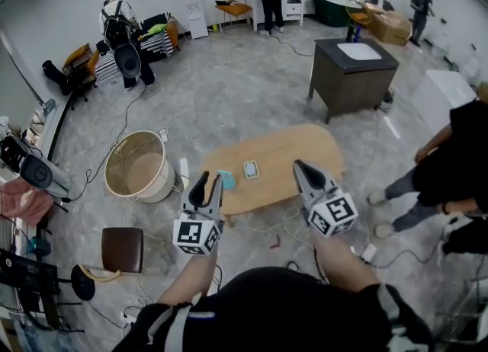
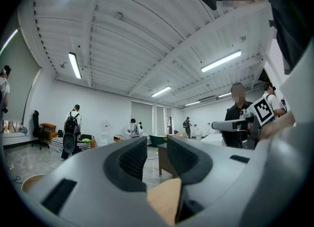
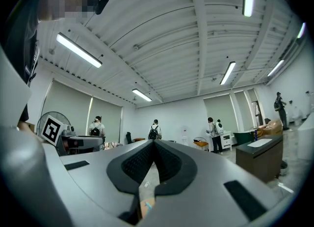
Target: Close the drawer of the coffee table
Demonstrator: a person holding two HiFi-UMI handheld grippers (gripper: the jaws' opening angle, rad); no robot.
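1. A coffee table [image 1: 278, 161] with a light wooden, rounded oval top is seen at the middle of the head view, on the grey floor just ahead of both grippers.
2. Its drawer cannot be made out in any view; only the top and the near edge are shown.
3. A small blue object [image 1: 226, 180] and a small rectangular item [image 1: 252, 168] are seen lying on the tabletop, near each other at its left part.
4. The left gripper [image 1: 210, 181] is held level over the near left edge of the table. Its jaws are set a narrow way apart, and nothing is gripped between them; only a strip of the wooden top is seen through the gap.
5. The right gripper [image 1: 300, 166] is held over the near right part of the table. Its jaws are pressed together with nothing between them.
6. A round pale tub [image 1: 165, 186] is seen on the floor to the left of the table, well apart from it; a bare, light brown inside is shown.
7. A dark cabinet [image 1: 352, 84] with a white inset in its top is seen beyond the table.
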